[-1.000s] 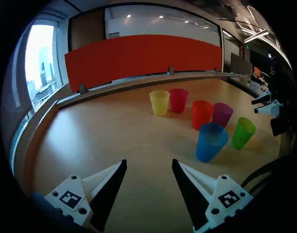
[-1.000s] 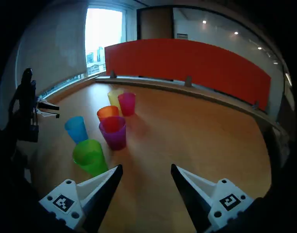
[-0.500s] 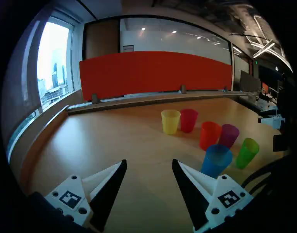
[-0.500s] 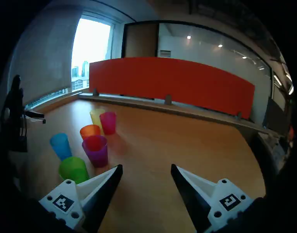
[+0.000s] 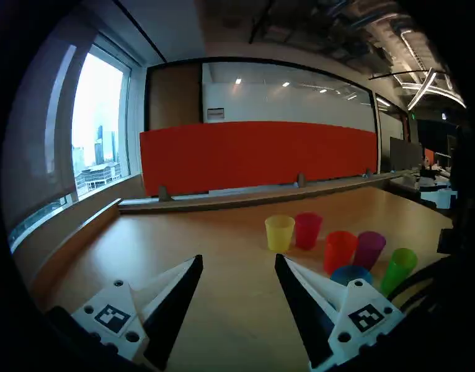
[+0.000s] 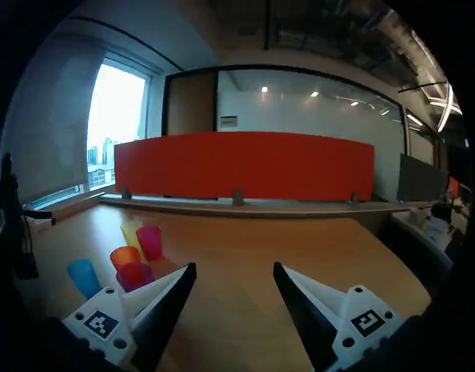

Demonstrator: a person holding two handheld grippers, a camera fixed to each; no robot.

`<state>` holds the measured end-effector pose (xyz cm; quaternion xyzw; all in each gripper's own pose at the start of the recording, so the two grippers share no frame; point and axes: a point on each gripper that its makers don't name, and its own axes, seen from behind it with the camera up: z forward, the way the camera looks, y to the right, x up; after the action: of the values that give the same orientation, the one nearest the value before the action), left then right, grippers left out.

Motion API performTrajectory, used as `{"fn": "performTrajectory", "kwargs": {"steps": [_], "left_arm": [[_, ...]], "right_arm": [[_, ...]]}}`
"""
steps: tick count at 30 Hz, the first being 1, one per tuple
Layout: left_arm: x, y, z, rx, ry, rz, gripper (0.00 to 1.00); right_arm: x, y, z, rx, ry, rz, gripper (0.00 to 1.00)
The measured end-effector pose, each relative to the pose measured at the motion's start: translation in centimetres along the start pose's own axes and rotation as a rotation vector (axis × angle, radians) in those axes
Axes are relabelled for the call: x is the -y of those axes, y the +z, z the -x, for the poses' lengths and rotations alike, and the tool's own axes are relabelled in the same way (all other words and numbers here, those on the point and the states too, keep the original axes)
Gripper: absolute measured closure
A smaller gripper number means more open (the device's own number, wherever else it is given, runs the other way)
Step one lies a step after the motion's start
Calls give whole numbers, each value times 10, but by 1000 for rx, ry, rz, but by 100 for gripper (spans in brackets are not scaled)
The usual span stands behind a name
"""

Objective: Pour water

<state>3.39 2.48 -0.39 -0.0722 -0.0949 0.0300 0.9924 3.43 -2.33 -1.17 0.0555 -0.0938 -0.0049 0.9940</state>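
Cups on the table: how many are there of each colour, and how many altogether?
yellow cup: 1
red cup: 1
orange cup: 1
purple cup: 1
green cup: 1
blue cup: 1
Total: 6 cups

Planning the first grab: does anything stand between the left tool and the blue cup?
Nothing visible does. The blue cup sits nearest the left tool, partly hidden behind one finger, with the orange cup and purple cup beyond.
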Motion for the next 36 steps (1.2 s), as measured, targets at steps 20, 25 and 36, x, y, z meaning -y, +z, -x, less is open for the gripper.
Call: {"fn": "performTrajectory", "kwargs": {"steps": [20,25,36], "left_arm": [[11,6,-31,-152,-61,-87,14],[16,7,-31,-176,-73,-118,14],[20,14,-9,-185,-84,-146,14]], "right_arm": [[-15,-5,-39,-167,35,111,4],[-20,-4,-42,-177,56,117,4],[-20,5,-43,-166,39,123,4]]}}
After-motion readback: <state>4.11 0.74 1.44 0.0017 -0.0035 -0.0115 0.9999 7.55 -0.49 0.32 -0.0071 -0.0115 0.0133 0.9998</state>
